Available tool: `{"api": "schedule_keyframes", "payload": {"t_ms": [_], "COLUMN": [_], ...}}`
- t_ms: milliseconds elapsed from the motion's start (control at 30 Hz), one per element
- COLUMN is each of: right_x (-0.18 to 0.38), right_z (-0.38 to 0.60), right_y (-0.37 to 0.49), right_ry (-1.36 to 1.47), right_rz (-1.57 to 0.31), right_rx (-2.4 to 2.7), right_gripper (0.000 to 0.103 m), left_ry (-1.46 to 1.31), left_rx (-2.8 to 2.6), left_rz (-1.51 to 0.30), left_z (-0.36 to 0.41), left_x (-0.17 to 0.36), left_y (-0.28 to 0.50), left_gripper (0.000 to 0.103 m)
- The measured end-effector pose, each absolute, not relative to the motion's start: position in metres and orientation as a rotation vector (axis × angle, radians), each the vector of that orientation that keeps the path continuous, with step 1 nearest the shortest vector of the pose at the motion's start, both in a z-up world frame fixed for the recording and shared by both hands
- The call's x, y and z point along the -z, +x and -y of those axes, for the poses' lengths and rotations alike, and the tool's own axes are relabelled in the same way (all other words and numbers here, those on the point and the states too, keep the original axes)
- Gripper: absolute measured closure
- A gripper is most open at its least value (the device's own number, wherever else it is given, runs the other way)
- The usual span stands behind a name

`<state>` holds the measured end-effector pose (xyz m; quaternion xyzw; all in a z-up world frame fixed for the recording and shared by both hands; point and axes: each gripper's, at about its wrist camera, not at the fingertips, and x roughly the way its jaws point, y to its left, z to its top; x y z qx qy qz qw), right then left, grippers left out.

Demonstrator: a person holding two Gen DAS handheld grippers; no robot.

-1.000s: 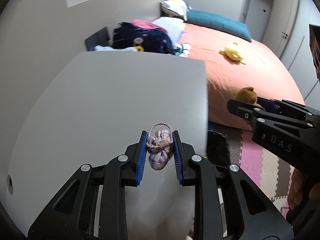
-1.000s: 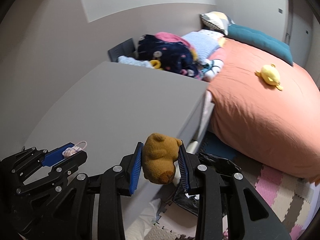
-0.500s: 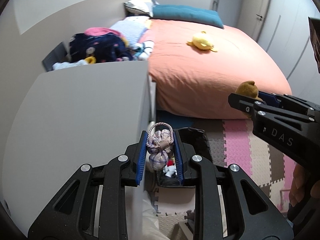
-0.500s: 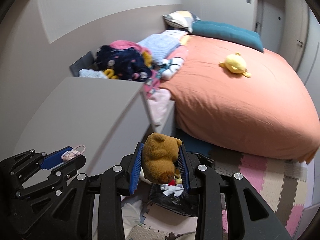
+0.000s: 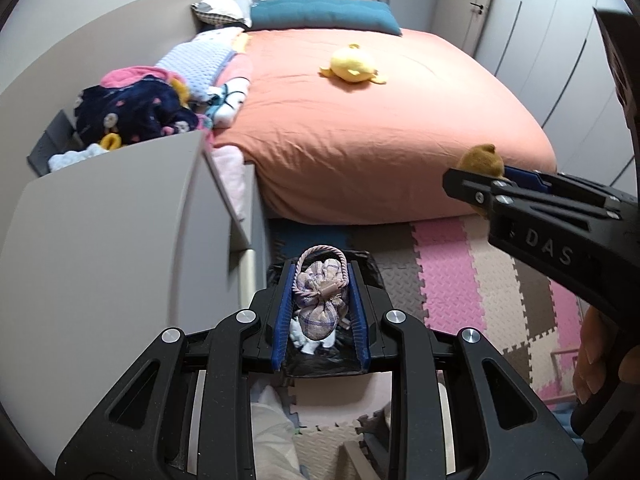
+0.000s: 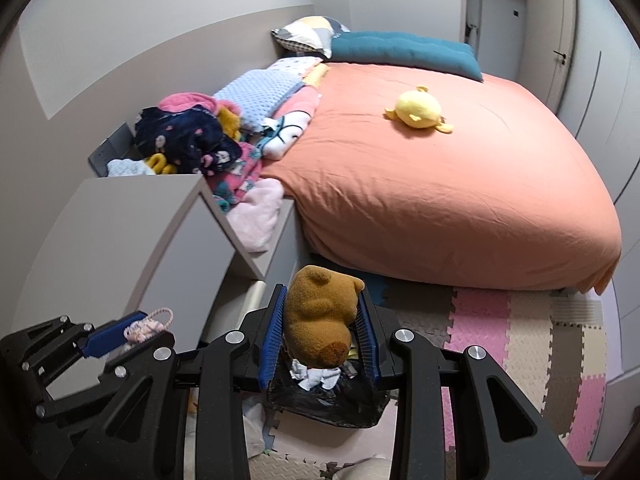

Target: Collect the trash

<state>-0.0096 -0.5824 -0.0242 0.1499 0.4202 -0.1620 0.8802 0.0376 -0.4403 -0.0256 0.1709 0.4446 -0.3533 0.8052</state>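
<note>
Your left gripper [image 5: 319, 312] is clamped on a small plaid pouch [image 5: 320, 300] with a cord loop, and your right gripper [image 6: 319, 340] is clamped on a brown bear plush [image 6: 322, 320]; both hang above the black trash bag [image 6: 332, 400] that sits open on the foam floor mat [image 6: 520, 340] beside the grey cabinet [image 6: 120, 240], with crumpled white scraps already inside it. The risk, as I judge it, is a miss on release; the bag's mouth looks slack and narrow, and if you let go while a gripper is off-centre the item may strike the rim and roll onto the mat or under the bed [image 6: 440, 180]; dropping both at once could also have the two collide. The pouch's cord loop stands up near the blue pads [image 5: 280, 316] and might catch on one as the jaws part, leaving it dangling; open wide and hold steady over the middle. The right wrist view shows the bag's near rim and its contents plainly, and the left gripper from the side with the pouch's cord poking out; the left wrist view hides most of the bag behind its own fingers, yet it alone shows the pouch's tied neck, and the right gripper reaching in with the bear's head just visible.
</note>
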Motion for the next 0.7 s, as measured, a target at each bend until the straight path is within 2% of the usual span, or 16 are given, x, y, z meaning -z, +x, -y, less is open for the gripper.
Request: {"api": "schedule_keyframes", "payload": {"t_ms": [67,133,167,200,700], "right_x": [0.028,0.03,0.03,0.029,0.03], "right_z": [0.589,0.593,0.595,0.597,0.602], "right_y": [-0.008,-0.005,-0.003,-0.003,-0.006], "right_ry": [0.316,0.307,0.305,0.304,0.306], "right_rz": [-0.886,-0.898,-0.892,-0.885,-0.867], "right_rx": [0.35,0.371,0.389,0.403,0.415], "right_gripper": [0.067,0.056,0.044,0.035,0.03], "left_ry": [0.378,0.397,0.402,0.397,0.351], "left_rx": [0.756,0.739,0.71,0.684,0.64], "left_rz": [-0.963,-0.978,-0.977,-0.958,-0.962], "left_z": [0.446,0.45,0.451,0.449,0.438], "left_x": [0.032,0.038,0.039,0.039,0.045], "left_y": [0.037,0.04,0.041,0.043,0.046], "left_gripper": [0.074,0.046,0.014,0.006,0.006]}}
